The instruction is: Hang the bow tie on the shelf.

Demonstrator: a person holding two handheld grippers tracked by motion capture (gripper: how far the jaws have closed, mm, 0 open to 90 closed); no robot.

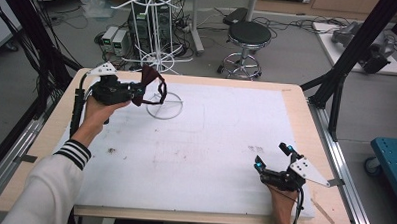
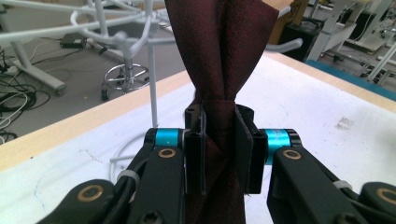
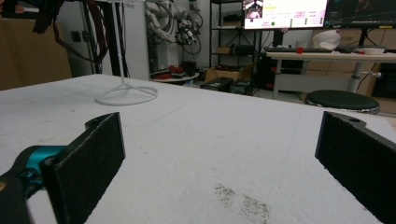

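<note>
The left gripper (image 1: 133,95) is held above the far left part of the table (image 1: 292,98), the person's left hand (image 1: 99,111) under it and a white sleeve with a striped cuff (image 1: 74,152) behind. Its jaws are clamped on a dark red bow tie (image 1: 150,80); in the left gripper view the cloth (image 2: 219,60) is pinched at its narrow middle between the two black pads (image 2: 243,154) and fans out above them. In the high view the bow tie's strap hangs in a loop just over the round base of a white wire stand (image 1: 164,107), whose thin pole rises from the mat's far side with its hooked arms spread at the top. The bow tie is off the table, beside that pole; whether it touches the stand I cannot tell. The right gripper (image 1: 274,157) rests low near the table's near right corner, well apart from the left, with the right hand (image 1: 283,202) behind it. Its jaws stand wide apart with nothing between them; the right gripper view looks between the pads (image 3: 86,165) across the bare white mat (image 3: 210,140), with a dark smudge (image 3: 240,200) just ahead and the stand's ring base (image 3: 126,94) farther off. A black stool (image 1: 248,33) stands on the floor beyond the table.
</note>
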